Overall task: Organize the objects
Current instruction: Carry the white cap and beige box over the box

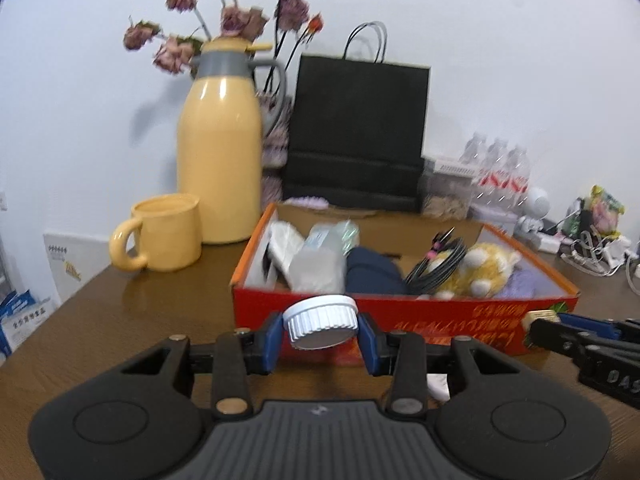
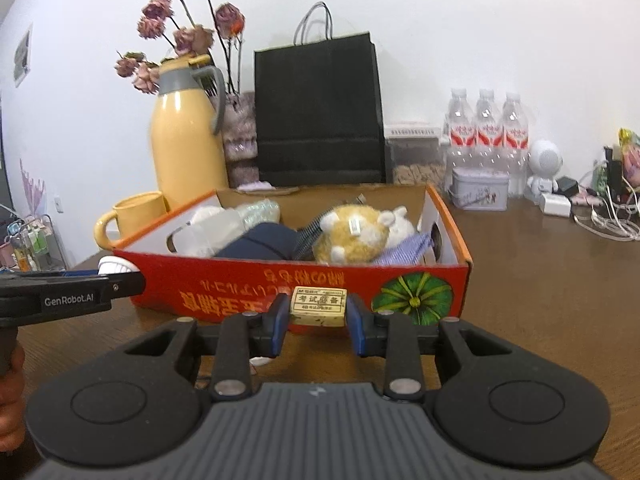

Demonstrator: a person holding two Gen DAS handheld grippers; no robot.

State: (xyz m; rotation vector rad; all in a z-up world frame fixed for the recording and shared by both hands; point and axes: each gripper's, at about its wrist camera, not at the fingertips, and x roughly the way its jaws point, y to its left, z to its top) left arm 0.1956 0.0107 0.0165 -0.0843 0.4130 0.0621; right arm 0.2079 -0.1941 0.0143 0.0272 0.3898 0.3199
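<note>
A white jar [image 1: 320,322] with a ridged lid sat tipped on its side between the blue pads of the left gripper [image 1: 320,334], which pinched it from both sides. It was held up off the brown table [image 1: 132,316], just in front of the red box [image 1: 400,316]. The left gripper pointed a little downward at the box's near wall.

The right gripper [image 2: 318,314] squeezed a small tan eraser [image 2: 319,306] with printing on it. The eraser hung in the air too, close to the red wall of the box and beside a green pumpkin picture [image 2: 416,298]. This gripper also tilted a little down. A bit of a person's hand [image 2: 10,396] showed at the left edge of the right camera's view, under the other gripper's handle.

Inside the box lay a yellow stuffed animal [image 2: 354,236], a dark blue cloth [image 2: 260,246] and some clear bags [image 1: 320,252]. Behind the box stood a yellow jug [image 1: 220,140], a yellow mug [image 1: 168,234], a black paper bag [image 1: 356,132] and water bottles [image 2: 486,128].
</note>
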